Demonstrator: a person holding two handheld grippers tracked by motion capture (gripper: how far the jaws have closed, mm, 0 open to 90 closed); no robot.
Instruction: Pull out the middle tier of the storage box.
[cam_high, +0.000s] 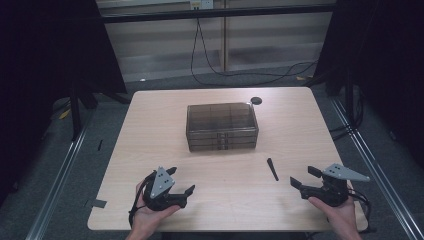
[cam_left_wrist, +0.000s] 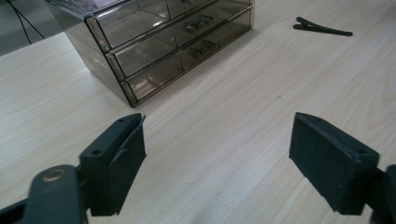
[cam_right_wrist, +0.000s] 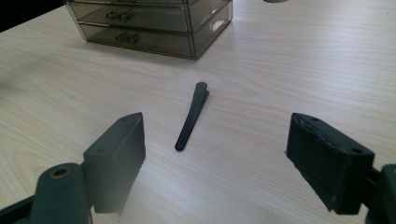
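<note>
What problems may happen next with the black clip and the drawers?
The clip is thin and lies flat on the table, so the open right gripper may slide off it or push it away. The drawer box has small handles and looks light; pulling one with the open left gripper may drag the whole box.

Table (cam_high: 150, 150): one
Drawer box (cam_high: 222, 125): one, with three drawers
Hair clip (cam_high: 272, 169): one, black
Round black disc (cam_high: 256, 100): one
Grippers: two, left (cam_high: 179, 181) and right (cam_high: 304, 177)
Hands: two
</note>
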